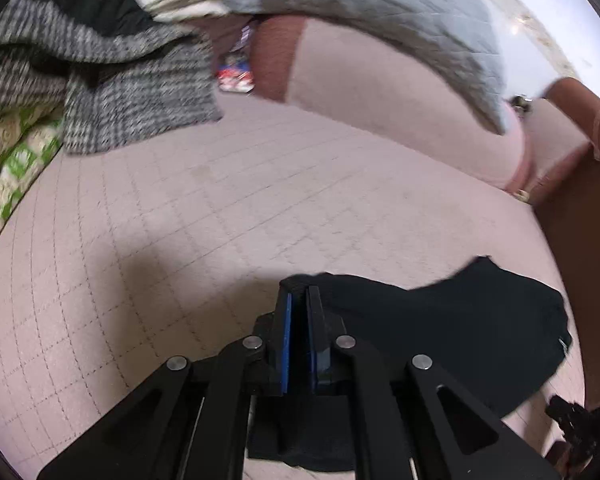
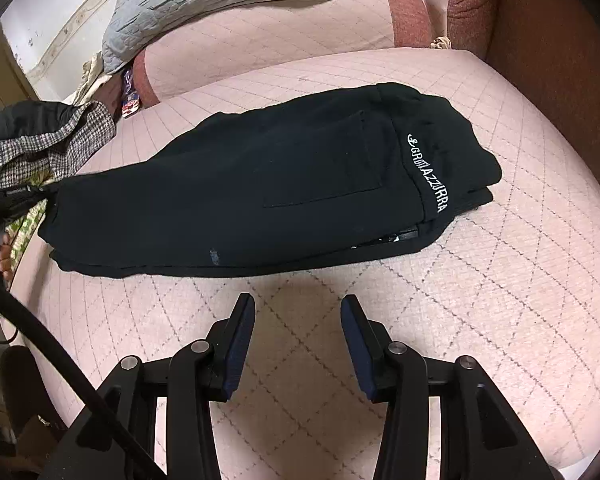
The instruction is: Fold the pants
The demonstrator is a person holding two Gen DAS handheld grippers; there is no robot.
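left gripper [image 1: 299, 296] pinches black pants [image 2: 260, 184].

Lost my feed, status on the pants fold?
Left tool shut on pants edge. Right tool open, clear of the cloth. Pants lie folded on pink cover. Nothing in the way.

The left gripper [image 1: 299, 294] reaches up from the bottom centre of its own wrist view, its two black fingers drawn together with the blue pads [image 1: 287, 340] almost face to face, pinching a fold of black cloth between the tips. Its linkage arms fan out toward the lower corners of the frame. The right gripper [image 2: 298, 308] rises from the bottom centre of its view with the fingers spread wide apart, blue pads [image 2: 238, 354] facing inward and nothing between them. At the left edge of that view, bare fingers [image 2: 0, 250] wrap a dark handle.
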